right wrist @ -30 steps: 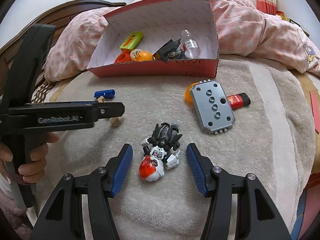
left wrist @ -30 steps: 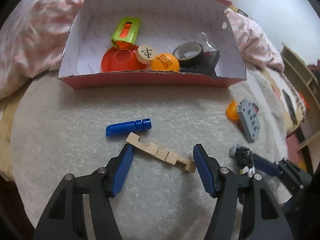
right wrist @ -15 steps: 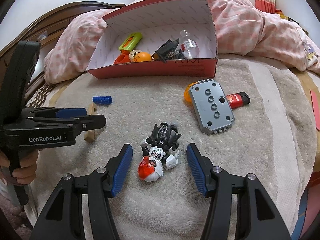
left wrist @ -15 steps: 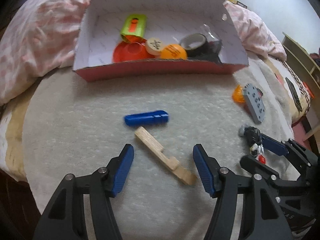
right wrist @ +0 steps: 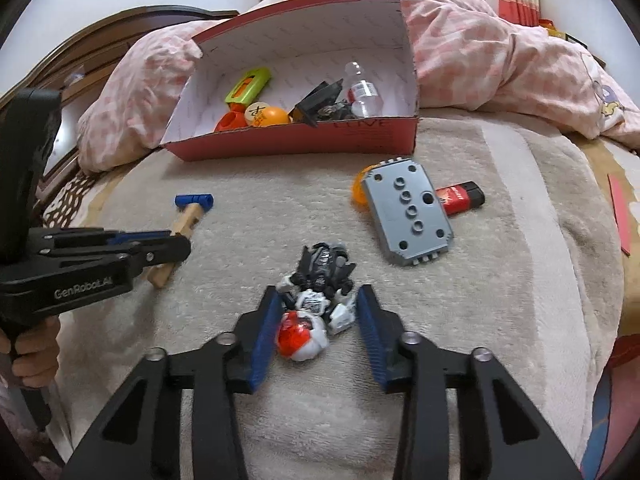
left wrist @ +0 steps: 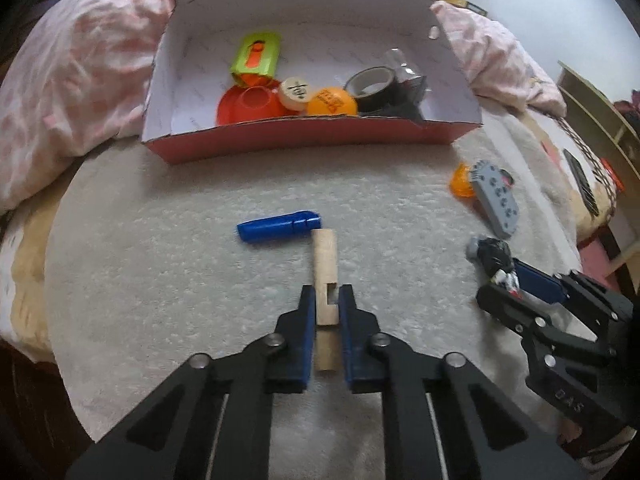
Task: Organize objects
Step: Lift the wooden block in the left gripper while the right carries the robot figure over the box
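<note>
While gripping wooden block (left wrist: 325, 276), left gripper (right wrist: 176, 246) reads "GenRobot.AI"

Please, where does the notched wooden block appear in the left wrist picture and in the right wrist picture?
Left wrist: the wooden block is at lower centre, clamped in the left gripper.
Right wrist: the block is at the left edge, partly hidden by the left gripper.
Shared landmark: the blue cylinder touching the block's far end.

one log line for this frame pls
left gripper: shut on wood block | right gripper: open around robot toy | box: part filled
</note>
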A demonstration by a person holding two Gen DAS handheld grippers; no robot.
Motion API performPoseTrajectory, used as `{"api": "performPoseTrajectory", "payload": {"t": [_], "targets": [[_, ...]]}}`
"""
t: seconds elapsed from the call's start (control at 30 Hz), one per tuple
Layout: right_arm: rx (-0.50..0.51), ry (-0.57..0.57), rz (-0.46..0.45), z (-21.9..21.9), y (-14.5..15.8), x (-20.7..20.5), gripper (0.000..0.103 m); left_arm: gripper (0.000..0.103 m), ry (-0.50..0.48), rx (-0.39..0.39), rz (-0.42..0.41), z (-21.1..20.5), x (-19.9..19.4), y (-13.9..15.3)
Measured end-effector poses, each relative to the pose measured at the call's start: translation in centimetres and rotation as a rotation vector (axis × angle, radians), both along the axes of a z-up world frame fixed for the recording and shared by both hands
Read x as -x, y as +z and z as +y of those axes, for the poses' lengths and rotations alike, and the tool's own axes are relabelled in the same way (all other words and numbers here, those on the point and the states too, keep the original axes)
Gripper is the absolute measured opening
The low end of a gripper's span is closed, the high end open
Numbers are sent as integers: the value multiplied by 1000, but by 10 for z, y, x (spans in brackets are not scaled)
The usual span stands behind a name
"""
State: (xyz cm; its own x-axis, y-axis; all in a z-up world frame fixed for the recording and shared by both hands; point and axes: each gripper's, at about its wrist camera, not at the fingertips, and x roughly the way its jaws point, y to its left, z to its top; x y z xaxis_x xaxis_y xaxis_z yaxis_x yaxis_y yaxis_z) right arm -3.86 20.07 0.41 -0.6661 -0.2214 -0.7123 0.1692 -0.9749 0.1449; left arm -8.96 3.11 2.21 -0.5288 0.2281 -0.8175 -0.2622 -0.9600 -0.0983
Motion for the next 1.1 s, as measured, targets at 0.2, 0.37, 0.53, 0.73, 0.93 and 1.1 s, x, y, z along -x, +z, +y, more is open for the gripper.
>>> {"api": "performPoseTrajectory", "payload": {"t": [0.2,0.37,0.53,0.73,0.93,1.1], "targets": [[-23,20,26,-5,3,-5,38,10,-77,2,47,12,-13,5],[2,43,32,-7,6,-7,38,10,-74,-18,58,8,-13,9],[22,46,38,-7,9,-7,38,10,-71,-41,81,4,-15,17],[26,56,55,-9,15,-8,38,10,-73,-75,100,-1,-16,25],[30,63,66,-12,21,-10,38,10,-59,-90,105,-6,-18,29],[34,69,80,-15,29,-14,38,10,-50,-102,131,-10,-23,39]]}}
